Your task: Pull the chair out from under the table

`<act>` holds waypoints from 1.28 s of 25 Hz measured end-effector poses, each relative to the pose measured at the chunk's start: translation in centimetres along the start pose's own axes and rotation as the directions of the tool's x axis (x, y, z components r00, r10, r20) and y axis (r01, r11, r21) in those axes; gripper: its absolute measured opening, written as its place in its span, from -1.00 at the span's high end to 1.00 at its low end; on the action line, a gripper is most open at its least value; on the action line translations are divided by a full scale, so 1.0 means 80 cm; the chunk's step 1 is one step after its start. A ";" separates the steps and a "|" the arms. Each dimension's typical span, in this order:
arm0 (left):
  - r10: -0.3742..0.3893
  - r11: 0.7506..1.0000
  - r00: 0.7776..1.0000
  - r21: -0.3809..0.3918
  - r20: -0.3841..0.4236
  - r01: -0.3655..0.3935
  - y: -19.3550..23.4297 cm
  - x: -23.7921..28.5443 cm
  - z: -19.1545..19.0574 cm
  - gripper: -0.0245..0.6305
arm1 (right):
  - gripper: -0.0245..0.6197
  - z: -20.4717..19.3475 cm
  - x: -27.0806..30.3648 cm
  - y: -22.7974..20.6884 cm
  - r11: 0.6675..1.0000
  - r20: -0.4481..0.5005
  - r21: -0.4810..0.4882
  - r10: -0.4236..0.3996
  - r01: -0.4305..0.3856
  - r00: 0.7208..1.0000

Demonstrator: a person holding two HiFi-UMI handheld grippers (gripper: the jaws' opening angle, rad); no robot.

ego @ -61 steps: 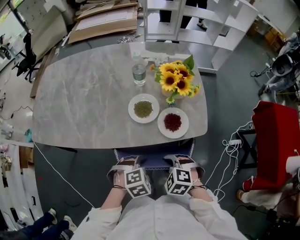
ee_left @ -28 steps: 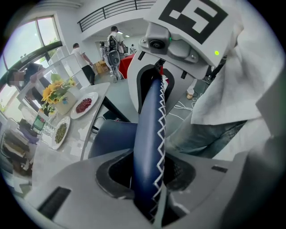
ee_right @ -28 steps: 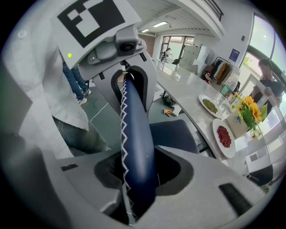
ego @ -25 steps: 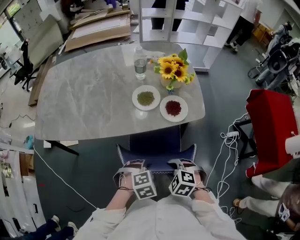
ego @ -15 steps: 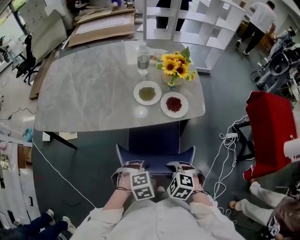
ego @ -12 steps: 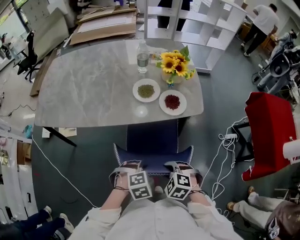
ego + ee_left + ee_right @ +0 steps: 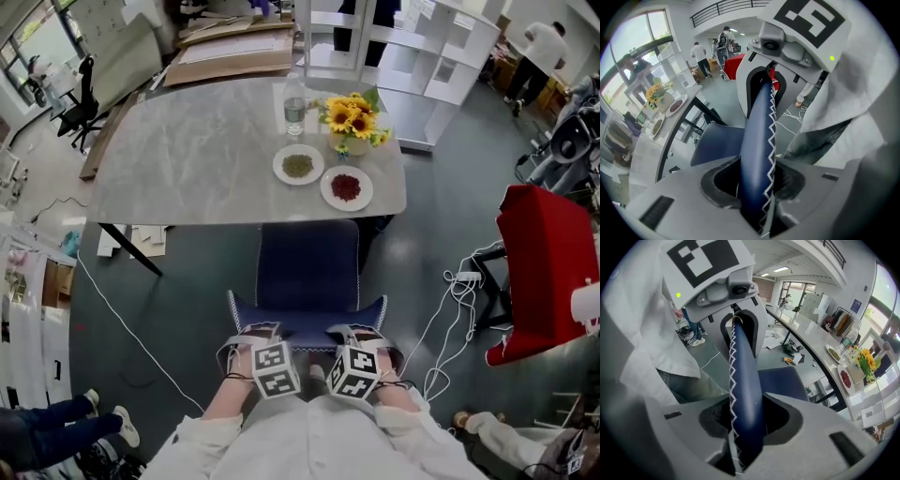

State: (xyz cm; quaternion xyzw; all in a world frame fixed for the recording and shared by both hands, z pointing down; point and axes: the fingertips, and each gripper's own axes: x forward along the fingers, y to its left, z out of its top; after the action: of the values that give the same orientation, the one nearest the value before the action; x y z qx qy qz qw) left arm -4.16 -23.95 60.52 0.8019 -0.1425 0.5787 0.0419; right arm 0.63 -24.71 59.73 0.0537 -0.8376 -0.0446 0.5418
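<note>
The dark blue chair stands mostly out from under the grey marble table, its seat almost fully showing in the head view. Both grippers clamp the white-stitched top edge of its backrest. My left gripper is shut on the left part of the backrest, which fills the gap between its pads. My right gripper is shut on the right part of the backrest in the same way. Each gripper view shows the other gripper farther along the edge.
On the table's right end are sunflowers, a water bottle, a plate of green grains and a plate of red ones. White cables and a red seat lie to the right. White shelving stands behind.
The chair has slid out from under the table toward me, and far more of its seat shows. Both grippers kept their hold on the backrest and moved back with it.
</note>
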 end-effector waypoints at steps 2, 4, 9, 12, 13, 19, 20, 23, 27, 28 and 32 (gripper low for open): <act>0.006 1.000 1.000 -0.010 0.001 -0.006 -0.016 -0.002 0.003 0.48 | 0.53 -0.005 -0.005 0.014 1.000 -0.002 -0.007 0.004 -0.004 1.000; 0.007 1.000 1.000 -0.022 0.001 -0.007 -0.032 -0.003 0.005 0.48 | 0.53 -0.011 -0.010 0.029 1.000 -0.004 -0.015 0.012 -0.012 1.000; 0.003 0.999 1.000 -0.041 -0.007 -0.004 -0.073 -0.008 0.001 0.48 | 0.53 -0.015 -0.018 0.070 0.999 0.005 -0.046 0.023 -0.023 1.000; -0.002 0.999 1.000 -0.052 -0.010 0.001 -0.098 -0.012 -0.001 0.48 | 0.54 -0.018 -0.024 0.093 0.998 0.011 -0.057 0.030 -0.029 1.000; -0.003 0.998 1.000 -0.055 -0.010 0.003 -0.106 -0.013 -0.002 0.48 | 0.54 -0.019 -0.025 0.101 0.998 0.011 -0.061 0.032 -0.031 0.999; -0.022 0.997 1.000 -0.070 -0.015 0.021 -0.146 -0.013 -0.007 0.48 | 0.54 -0.026 -0.028 0.138 0.996 0.002 -0.076 0.046 -0.046 0.999; -0.025 0.997 1.000 -0.068 -0.015 0.024 -0.151 -0.013 -0.008 0.48 | 0.54 -0.027 -0.028 0.145 0.996 -0.001 -0.073 0.049 -0.049 0.999; -0.033 0.998 0.999 -0.059 -0.020 0.032 -0.167 -0.014 -0.014 0.48 | 0.54 -0.027 -0.028 0.162 0.996 -0.013 -0.064 0.054 -0.055 0.998; -0.037 0.999 0.999 -0.038 -0.019 0.036 -0.186 -0.018 -0.019 0.48 | 0.54 -0.026 -0.031 0.183 0.998 -0.025 -0.038 0.046 -0.047 0.999; -0.040 0.999 0.999 -0.031 -0.018 0.039 -0.191 -0.020 -0.021 0.48 | 0.54 -0.025 -0.032 0.189 0.998 -0.026 -0.032 0.044 -0.045 0.999; -0.058 0.998 0.998 0.001 -0.009 0.058 -0.217 -0.030 -0.032 0.48 | 0.54 -0.018 -0.037 0.218 0.999 -0.021 0.006 0.045 -0.045 0.999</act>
State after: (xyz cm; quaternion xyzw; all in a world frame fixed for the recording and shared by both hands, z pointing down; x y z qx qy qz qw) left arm -2.39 -6.36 60.76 0.8030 -0.1187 0.5810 0.0591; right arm 2.42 -7.03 59.95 0.0368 -0.8331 -0.0295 0.5512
